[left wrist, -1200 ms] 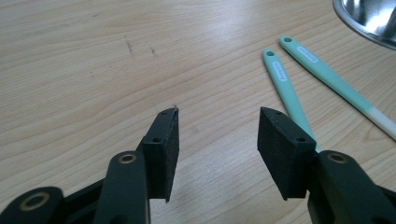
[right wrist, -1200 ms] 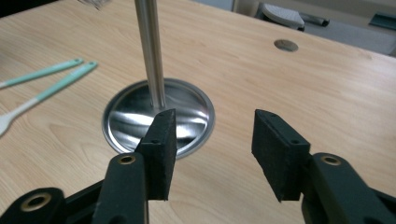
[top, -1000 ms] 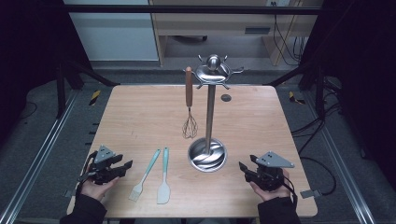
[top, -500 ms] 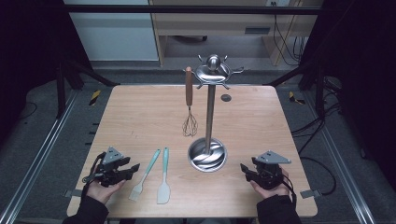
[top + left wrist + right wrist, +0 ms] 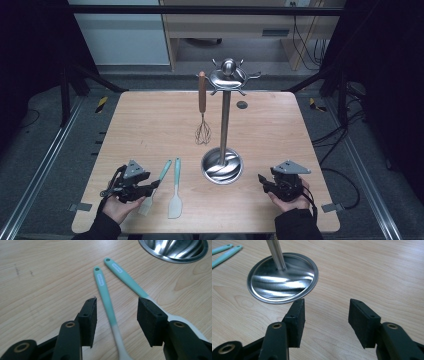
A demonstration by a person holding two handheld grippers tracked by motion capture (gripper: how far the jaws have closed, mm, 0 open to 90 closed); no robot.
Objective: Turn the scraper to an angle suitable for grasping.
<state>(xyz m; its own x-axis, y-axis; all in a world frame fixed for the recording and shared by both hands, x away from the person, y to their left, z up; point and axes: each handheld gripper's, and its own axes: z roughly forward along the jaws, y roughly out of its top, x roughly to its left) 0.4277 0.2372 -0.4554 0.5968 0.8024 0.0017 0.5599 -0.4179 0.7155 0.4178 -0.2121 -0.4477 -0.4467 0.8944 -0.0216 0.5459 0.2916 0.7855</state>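
Observation:
Two teal-handled spatulas lie side by side near the table's front left: the left spatula (image 5: pixel 162 172) (image 5: pixel 106 297) and the right spatula (image 5: pixel 176 185) (image 5: pixel 126 278). My left gripper (image 5: pixel 152 186) (image 5: pixel 117 307) is open, low over the table, and its jaws have just been closing a little. They straddle the left spatula's handle without touching it. My right gripper (image 5: pixel 261 181) (image 5: pixel 325 307) rests open and empty at the front right, pointed toward the steel stand's round base (image 5: pixel 222 167) (image 5: pixel 283 277). A wooden-handled whisk (image 5: pixel 202 107) hangs from the stand's top.
The stand's pole (image 5: pixel 225 120) rises mid-table with several hooks at its top (image 5: pixel 229 77). A small dark disc (image 5: pixel 242 105) lies behind it. Bare wooden tabletop (image 5: pixel 150 125) spreads to the left and back. Dark frame rails flank the table.
My left gripper has slid right along the front edge until its jaws reach the left spatula's handle. The right gripper has stayed where it was.

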